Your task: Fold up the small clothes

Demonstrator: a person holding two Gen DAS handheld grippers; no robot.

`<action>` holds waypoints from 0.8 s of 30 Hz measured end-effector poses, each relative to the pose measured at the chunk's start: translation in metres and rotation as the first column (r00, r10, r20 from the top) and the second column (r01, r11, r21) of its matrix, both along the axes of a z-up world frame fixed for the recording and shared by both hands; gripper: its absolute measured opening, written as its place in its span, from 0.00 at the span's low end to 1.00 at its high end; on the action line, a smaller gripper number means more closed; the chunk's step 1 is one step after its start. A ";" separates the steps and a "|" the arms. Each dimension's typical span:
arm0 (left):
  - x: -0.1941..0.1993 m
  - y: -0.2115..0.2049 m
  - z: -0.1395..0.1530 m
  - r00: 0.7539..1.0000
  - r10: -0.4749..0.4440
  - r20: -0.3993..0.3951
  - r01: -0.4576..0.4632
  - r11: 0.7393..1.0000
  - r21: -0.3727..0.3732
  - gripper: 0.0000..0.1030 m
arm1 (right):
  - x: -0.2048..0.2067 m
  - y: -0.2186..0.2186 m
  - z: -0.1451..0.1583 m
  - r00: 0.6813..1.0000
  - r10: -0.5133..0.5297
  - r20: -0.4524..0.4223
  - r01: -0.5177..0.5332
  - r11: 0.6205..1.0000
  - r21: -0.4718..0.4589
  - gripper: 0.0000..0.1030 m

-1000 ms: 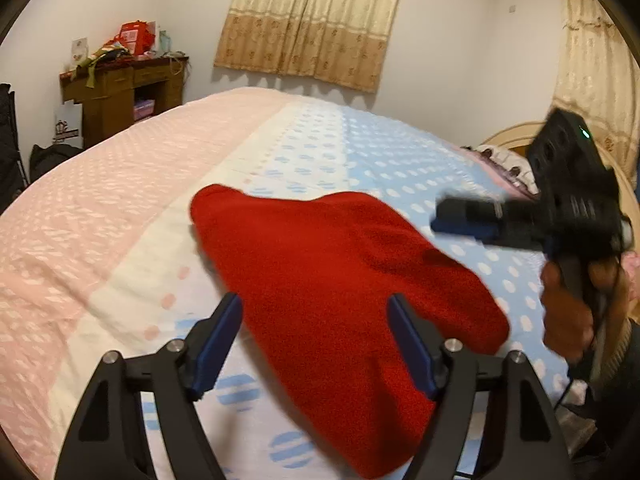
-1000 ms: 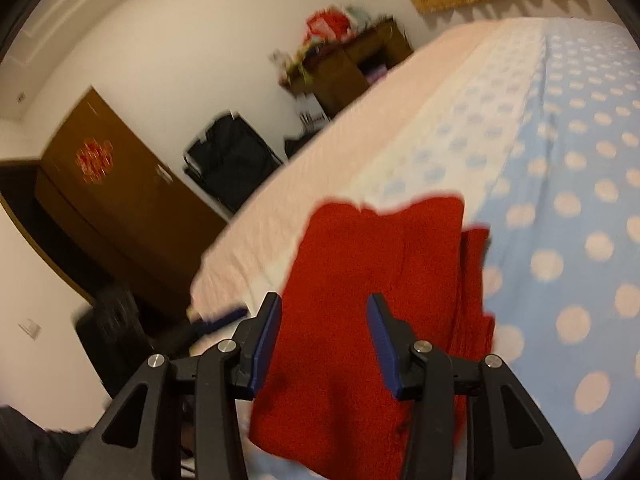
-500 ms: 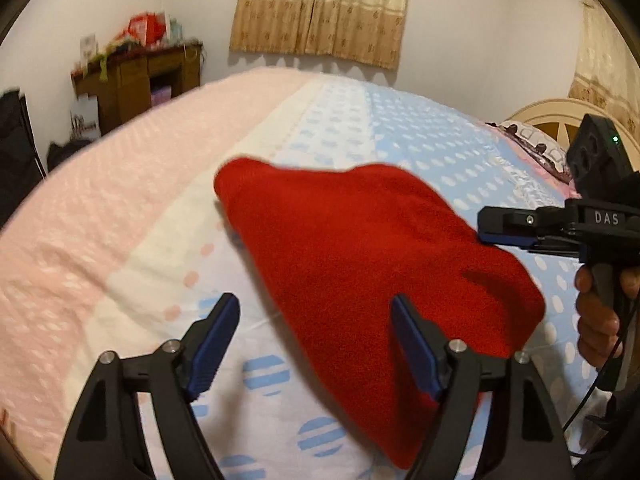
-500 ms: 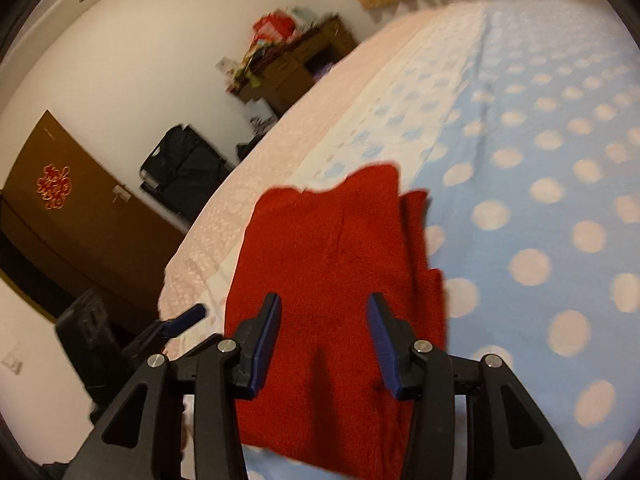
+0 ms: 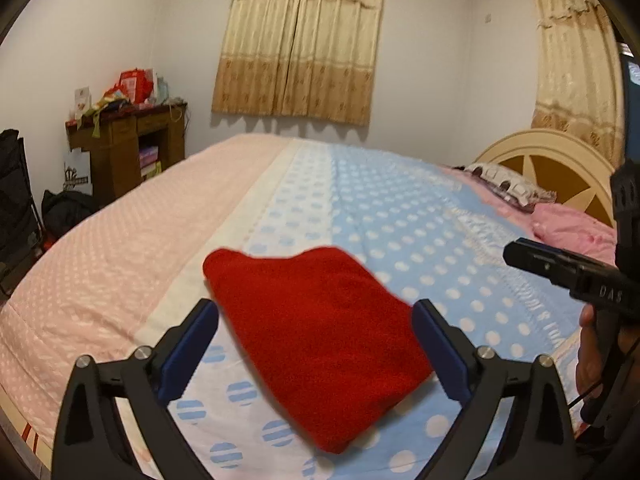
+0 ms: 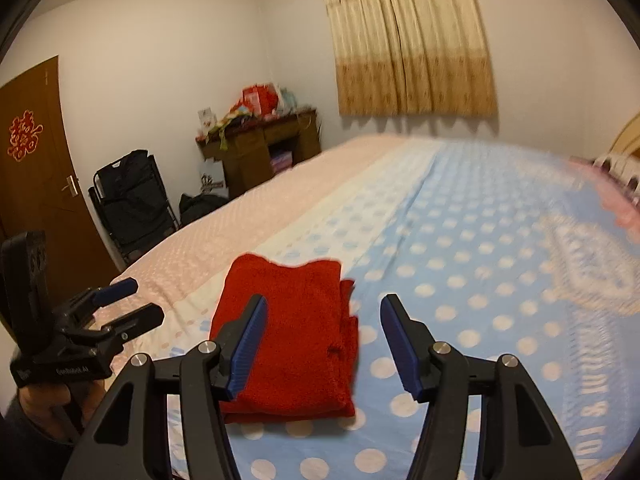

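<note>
A folded red garment [image 5: 320,336] lies flat on the bed near its front edge, seen also in the right wrist view [image 6: 296,332]. My left gripper [image 5: 316,344] is open and empty, held above and in front of the garment, apart from it. My right gripper [image 6: 324,344] is open and empty, held above the garment's right side. The right gripper shows at the right edge of the left wrist view [image 5: 560,268]. The left gripper shows at the left of the right wrist view [image 6: 120,304].
The bed [image 5: 400,208] has a pink, white and blue dotted cover. A pink pillow [image 5: 572,224] and a headboard [image 5: 552,164] are at the right. A cluttered wooden desk [image 5: 128,140], a black folding chair [image 6: 132,204] and a brown door [image 6: 36,184] stand beyond the bed's left side.
Both grippers have pulled back and tilted up from the garment, so more of the room shows. The right gripper's jaws have opened wider. The garment lies still.
</note>
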State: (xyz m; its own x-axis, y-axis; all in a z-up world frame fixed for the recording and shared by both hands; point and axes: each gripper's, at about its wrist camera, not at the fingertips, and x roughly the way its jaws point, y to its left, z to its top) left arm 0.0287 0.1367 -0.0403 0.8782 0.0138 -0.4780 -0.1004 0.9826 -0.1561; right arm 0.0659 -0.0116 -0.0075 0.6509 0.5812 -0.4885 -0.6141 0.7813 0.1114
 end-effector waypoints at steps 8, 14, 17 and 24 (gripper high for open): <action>-0.006 -0.008 0.009 0.999 -0.012 0.042 0.011 1.000 0.018 0.99 | -0.027 -0.005 0.021 0.992 -0.042 0.123 0.045 0.999 -0.017 0.63; -0.010 -0.008 0.009 0.998 -0.005 0.055 0.004 1.000 0.017 1.00 | -0.033 -0.004 0.022 0.990 -0.033 0.139 0.036 0.999 -0.018 0.65; -0.010 -0.007 0.007 0.999 -0.001 0.053 0.001 1.000 0.015 1.00 | -0.033 -0.004 0.020 0.990 -0.035 0.138 0.039 0.999 -0.025 0.65; -0.008 -0.009 0.004 0.999 0.000 0.041 -0.001 1.000 0.016 1.00 | -0.034 -0.008 0.021 0.990 -0.045 0.132 0.048 0.999 -0.018 0.65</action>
State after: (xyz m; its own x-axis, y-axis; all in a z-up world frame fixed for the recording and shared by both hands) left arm 0.0204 0.1273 -0.0364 0.8972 0.0218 -0.4411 -0.0949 0.9850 -0.1444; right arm 0.0320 -0.0199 0.0135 0.7363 0.5396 -0.4084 -0.5854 0.8106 0.0156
